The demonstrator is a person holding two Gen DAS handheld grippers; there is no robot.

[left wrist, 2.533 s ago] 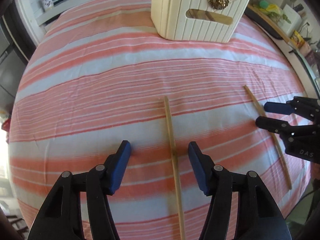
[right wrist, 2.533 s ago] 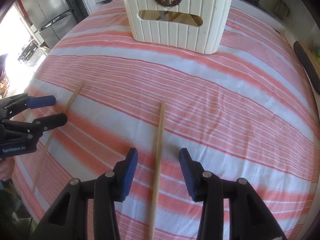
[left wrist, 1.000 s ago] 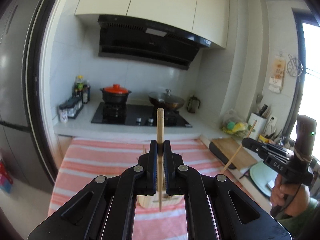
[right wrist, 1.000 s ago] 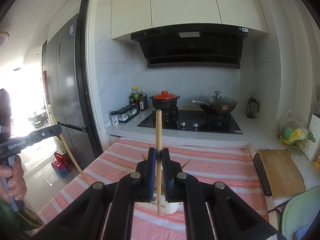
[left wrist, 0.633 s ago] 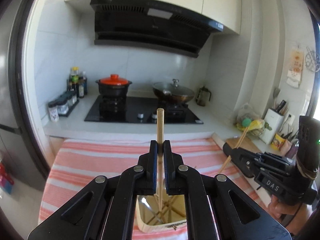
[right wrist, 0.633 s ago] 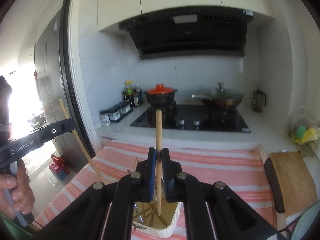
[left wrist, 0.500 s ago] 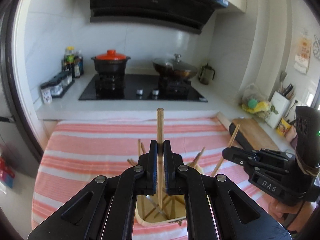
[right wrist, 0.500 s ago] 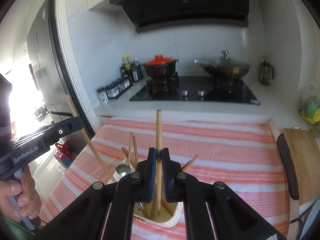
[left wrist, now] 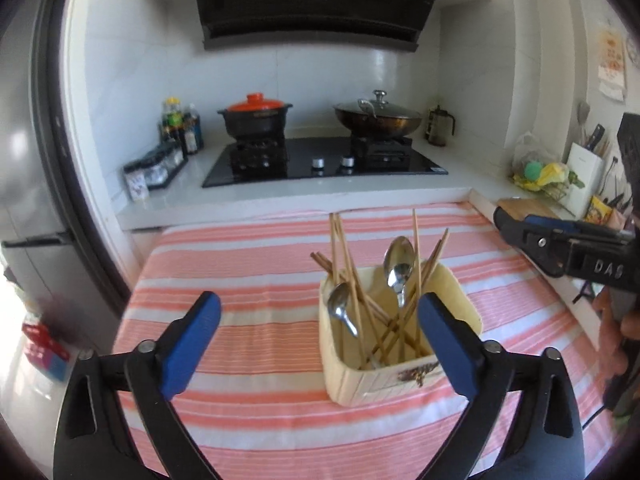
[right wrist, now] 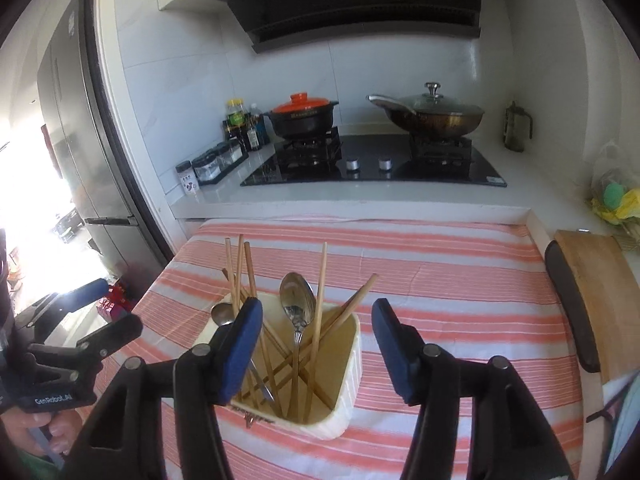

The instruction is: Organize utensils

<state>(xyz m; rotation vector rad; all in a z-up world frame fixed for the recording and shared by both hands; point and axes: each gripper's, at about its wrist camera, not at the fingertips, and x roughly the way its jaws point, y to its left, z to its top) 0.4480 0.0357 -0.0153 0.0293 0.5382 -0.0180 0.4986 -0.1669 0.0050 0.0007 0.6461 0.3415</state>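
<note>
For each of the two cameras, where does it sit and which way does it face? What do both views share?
Left wrist: on the left gripper, facing the stove over the holder; jaws open, right gripper at right.
Right wrist: on the right gripper, facing the same way above the holder; jaws open, left gripper and hand at left.
Shared: holder, chopsticks, spoons, striped cloth, stove.

- The left gripper is seen with its blue-padded jaws spread wide apart, nothing held between them.
- A cream utensil holder is seen on the striped tablecloth, right of centre, partly behind the right-hand pad.
- Wooden chopsticks and two metal spoons are seen leaning in the holder.
- The right gripper is seen at the right edge, beside the holder and apart from it.
</note>
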